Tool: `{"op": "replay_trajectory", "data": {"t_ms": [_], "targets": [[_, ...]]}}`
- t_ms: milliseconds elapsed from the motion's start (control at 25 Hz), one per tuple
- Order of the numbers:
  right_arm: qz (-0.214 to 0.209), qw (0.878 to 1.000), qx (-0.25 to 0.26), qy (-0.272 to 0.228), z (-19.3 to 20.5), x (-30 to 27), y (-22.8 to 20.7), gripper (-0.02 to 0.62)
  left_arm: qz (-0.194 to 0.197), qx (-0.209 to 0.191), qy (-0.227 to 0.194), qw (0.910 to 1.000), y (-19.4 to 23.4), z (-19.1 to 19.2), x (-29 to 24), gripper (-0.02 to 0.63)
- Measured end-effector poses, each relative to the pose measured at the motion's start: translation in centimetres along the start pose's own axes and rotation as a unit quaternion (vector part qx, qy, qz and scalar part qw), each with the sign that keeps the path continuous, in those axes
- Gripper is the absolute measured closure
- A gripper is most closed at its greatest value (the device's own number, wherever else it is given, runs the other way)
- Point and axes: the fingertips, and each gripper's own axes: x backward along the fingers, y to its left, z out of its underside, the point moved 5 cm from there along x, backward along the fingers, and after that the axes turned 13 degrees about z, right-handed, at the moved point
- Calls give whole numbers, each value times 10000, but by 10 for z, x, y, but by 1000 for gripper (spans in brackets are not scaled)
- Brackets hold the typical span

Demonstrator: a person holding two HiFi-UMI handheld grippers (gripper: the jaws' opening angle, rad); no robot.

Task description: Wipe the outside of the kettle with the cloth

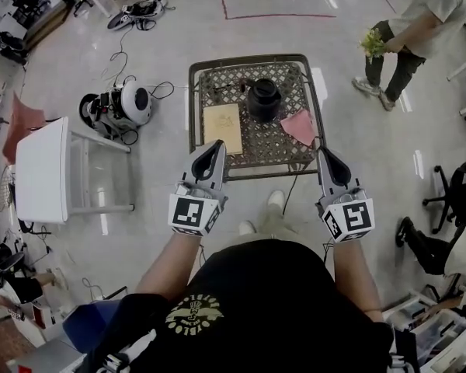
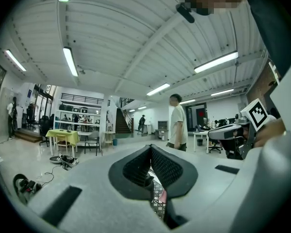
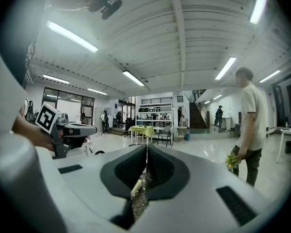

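A black kettle (image 1: 263, 99) stands upright near the middle of a small wire-mesh table (image 1: 258, 151). A pink cloth (image 1: 299, 126) lies flat on the mesh to the kettle's right. Both grippers hover side by side at the table's near edge, pointing level toward it. My left gripper (image 1: 213, 148) is shut and holds nothing; in its own view the left gripper (image 2: 150, 147) has its pads meeting at the tip. My right gripper (image 1: 326, 155) is in front of the cloth, apart from it. The right gripper (image 3: 147, 147) is also shut and holds nothing.
A tan board (image 1: 222, 127) lies on the table left of the kettle. A white side table (image 1: 43, 169) and a round white device (image 1: 130, 102) with cables stand on the floor at left. A person (image 1: 413, 28) stands at back right, office chairs (image 1: 457, 194) at right.
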Motion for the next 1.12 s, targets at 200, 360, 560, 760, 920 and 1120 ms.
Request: {"op": "replay_trajectory", "data": {"t_ms": [200, 360, 560, 760, 920, 1120], "targets": [[-66, 10000, -32, 38, 1, -21, -11, 584, -31, 62, 48, 10000, 12, 4, -18, 600], [-107, 9999, -36, 60, 2, -37, -22, 583, -54, 58, 78, 9999, 16, 4, -36, 601], [-148, 9999, 24, 55, -5, -53, -30, 583, -76, 56, 98, 9999, 26, 2, -53, 601], [-202, 9997, 31, 92, -6, -73, -41, 583, -115, 90, 108, 9998, 35, 4, -71, 600], [-325, 9994, -140, 70, -14, -87, -43, 583, -134, 91, 93, 9998, 43, 0, -81, 601], [-412, 9990, 150, -74, -21, -103, -48, 583, -165, 1, 58, 9998, 50, -9, -102, 601]]}}
